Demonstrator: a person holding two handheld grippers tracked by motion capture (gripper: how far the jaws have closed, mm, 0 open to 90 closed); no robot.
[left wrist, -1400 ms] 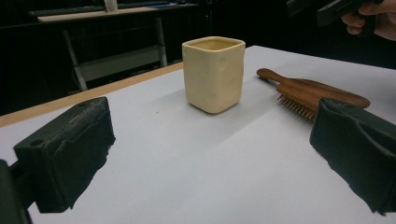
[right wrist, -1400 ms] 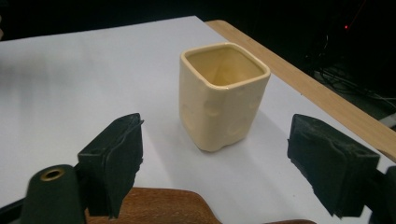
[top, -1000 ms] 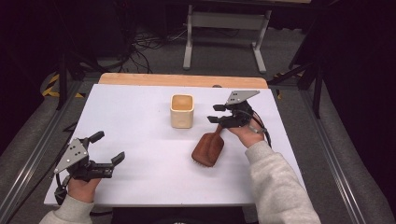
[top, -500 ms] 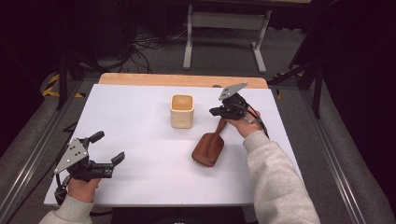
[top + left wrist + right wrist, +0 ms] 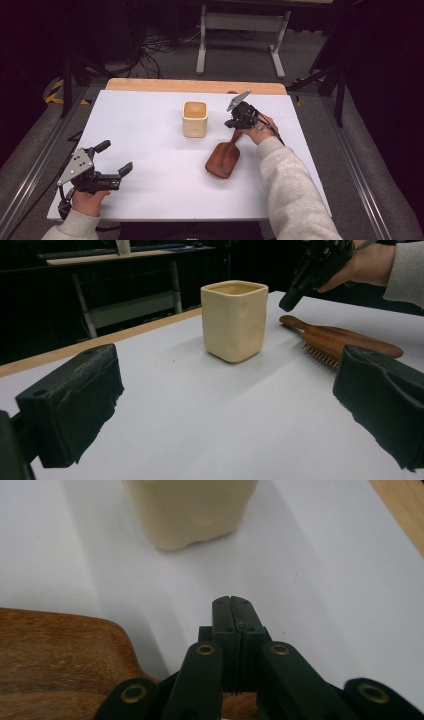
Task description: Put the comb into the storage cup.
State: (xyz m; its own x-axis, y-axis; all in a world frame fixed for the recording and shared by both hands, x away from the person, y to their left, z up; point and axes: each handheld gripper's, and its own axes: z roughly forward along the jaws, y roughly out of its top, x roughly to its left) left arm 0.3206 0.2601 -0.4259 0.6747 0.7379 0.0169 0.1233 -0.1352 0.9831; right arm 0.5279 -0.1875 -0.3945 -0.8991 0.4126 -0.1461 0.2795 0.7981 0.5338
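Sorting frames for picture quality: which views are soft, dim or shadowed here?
High view: white table evenly lit, dark surroundings. Left gripper view: near pads soft, cup sharp, throwing a faint shadow. Right gripper view: shut right gripper sharp; cup and brush slightly blurred.

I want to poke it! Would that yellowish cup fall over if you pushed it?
Probably not easily. The cup has a squarish body about as broad as it is tall and stands flat on the white table, so a low push would likely slide it. A push near the rim might tip it. It looks empty, so it is probably light.
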